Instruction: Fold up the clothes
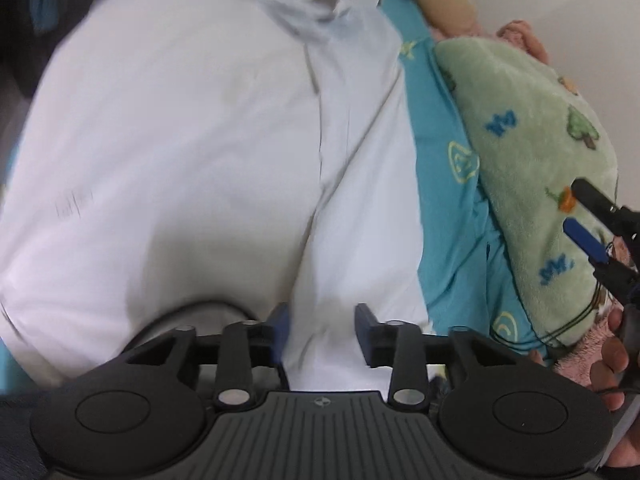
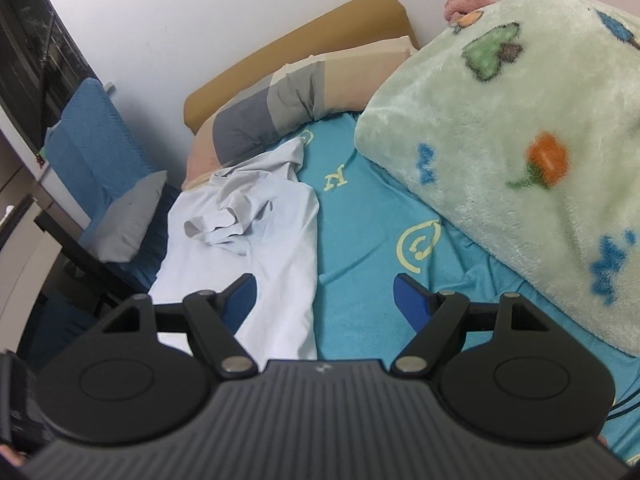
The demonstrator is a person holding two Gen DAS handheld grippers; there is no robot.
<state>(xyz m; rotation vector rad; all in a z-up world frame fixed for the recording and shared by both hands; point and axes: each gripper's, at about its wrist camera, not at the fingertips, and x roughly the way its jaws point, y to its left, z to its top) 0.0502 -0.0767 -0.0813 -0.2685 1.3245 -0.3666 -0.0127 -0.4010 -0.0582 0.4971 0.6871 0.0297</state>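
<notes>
Right wrist view: pale blue-white cotton shirt (image 2: 248, 236) is lying lengthwise on the turquoise printed bedsheet (image 2: 360, 240), ahead and left of the right gripper (image 2: 325, 294), whose jaws are standing wide with nothing between them. One sleeve is lying bunched across the chest.

Left gripper (image 1: 322, 326) is hovering low over the shirt's body, jaws narrowly parted over the cloth; a grip cannot be confirmed.

Step, as judged: somewhere in the folding, the long right-hand edge appearing doubled; how far along is unsettled. Any coming move is calling for a pinch on a hem or edge.

Room: bare sheet directly ahead of the right gripper; mint-green fleece blanket (image 2: 520, 140) crowding its right; striped pillow (image 2: 280, 108) lying beyond the shirt.
</notes>
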